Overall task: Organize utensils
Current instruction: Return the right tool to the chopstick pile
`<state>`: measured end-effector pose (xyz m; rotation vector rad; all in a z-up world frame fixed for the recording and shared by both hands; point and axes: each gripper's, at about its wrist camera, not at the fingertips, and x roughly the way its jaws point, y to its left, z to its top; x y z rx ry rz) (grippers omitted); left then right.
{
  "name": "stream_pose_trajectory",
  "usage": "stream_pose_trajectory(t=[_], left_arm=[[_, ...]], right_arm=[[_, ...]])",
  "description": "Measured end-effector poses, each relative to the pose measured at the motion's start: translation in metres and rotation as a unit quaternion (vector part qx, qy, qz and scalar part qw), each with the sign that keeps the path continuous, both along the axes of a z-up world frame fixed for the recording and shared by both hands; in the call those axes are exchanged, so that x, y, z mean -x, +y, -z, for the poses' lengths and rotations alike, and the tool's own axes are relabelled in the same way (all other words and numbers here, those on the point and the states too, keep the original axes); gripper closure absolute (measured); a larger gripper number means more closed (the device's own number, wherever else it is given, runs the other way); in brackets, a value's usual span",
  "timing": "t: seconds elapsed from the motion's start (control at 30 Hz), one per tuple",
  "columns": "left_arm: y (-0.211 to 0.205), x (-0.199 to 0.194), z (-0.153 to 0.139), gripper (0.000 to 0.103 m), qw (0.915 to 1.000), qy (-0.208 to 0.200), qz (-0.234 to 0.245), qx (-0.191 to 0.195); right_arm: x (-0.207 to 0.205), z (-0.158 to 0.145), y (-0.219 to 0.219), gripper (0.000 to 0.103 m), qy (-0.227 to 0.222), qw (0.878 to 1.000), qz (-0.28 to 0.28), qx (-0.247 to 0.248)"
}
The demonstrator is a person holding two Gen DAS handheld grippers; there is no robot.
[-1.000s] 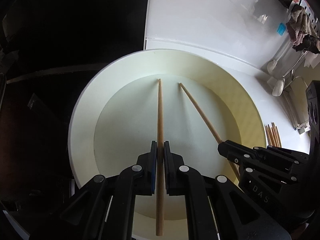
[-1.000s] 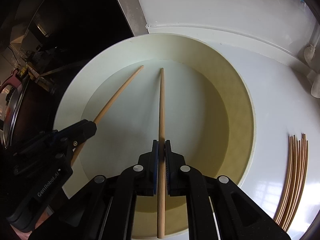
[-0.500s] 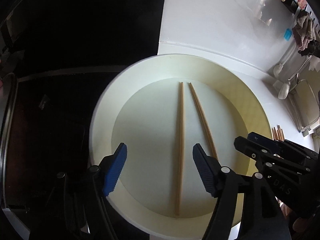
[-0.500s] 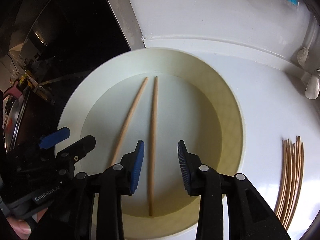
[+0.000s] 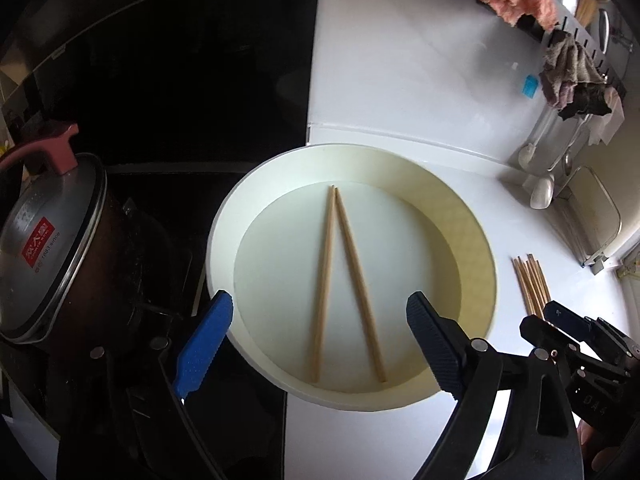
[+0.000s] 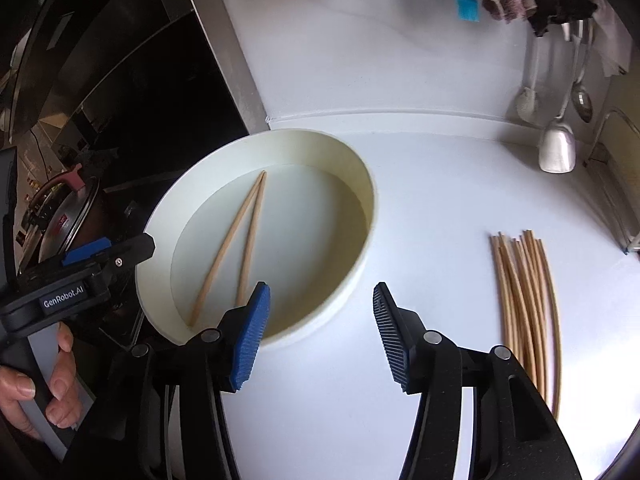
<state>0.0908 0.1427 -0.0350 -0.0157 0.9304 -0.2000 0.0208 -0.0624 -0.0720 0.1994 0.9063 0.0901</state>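
Two wooden chopsticks (image 5: 345, 280) lie in a shallow round white tray (image 5: 476, 236), tips touching at the far end, spread apart at the near end. They also show in the right wrist view (image 6: 236, 248), inside the tray (image 6: 360, 184). My left gripper (image 5: 316, 344) is open and empty above the tray's near edge. My right gripper (image 6: 320, 332) is open and empty over the white counter, just right of the tray. A bundle of several chopsticks (image 6: 524, 304) lies on the counter to the right, also seen in the left wrist view (image 5: 530, 284).
A lidded pot (image 5: 48, 248) stands on the dark stove at the left. Hanging ladles (image 6: 556, 144), cloths (image 5: 568, 76) and a sink edge (image 5: 592, 216) are at the far right. The white counter (image 6: 420, 184) runs between tray and bundle.
Both grippers opened and let go of a chopstick each into the tray, then pulled back. The right gripper has swung right, toward the bundle.
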Motion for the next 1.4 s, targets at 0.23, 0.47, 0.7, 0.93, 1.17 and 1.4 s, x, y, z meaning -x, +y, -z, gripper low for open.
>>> stream_pose_trajectory(t=[0.23, 0.47, 0.7, 0.93, 1.17, 1.4], left_arm=[[-0.068, 0.029, -0.009, 0.016, 0.9977, -0.014, 0.062, 0.024], [-0.147, 0.059, -0.001, 0.016, 0.9916, -0.005, 0.126, 0.028], [-0.203, 0.073, 0.034, 0.016, 0.9919, 0.023, 0.125, 0.008], [-0.237, 0.075, 0.064, 0.013, 0.9950, 0.028, 0.096, -0.007], [-0.249, 0.064, 0.092, 0.013, 0.9979, 0.026, 0.059, -0.001], [-0.252, 0.052, 0.115, 0.013, 0.9987, 0.037, 0.036, 0.004]], right_arm=[[0.053, -0.003, -0.068, 0.049, -0.005, 0.997, 0.071, 0.023], [0.092, 0.000, -0.143, 0.046, 0.001, 0.991, 0.123, 0.050], [0.100, 0.025, -0.195, 0.046, 0.009, 0.989, 0.140, 0.053], [0.082, 0.058, -0.223, 0.046, 0.021, 0.992, 0.117, 0.049], [0.060, 0.092, -0.228, 0.046, 0.024, 0.994, 0.099, 0.047], [0.042, 0.107, -0.225, 0.046, 0.034, 0.994, 0.080, 0.065]])
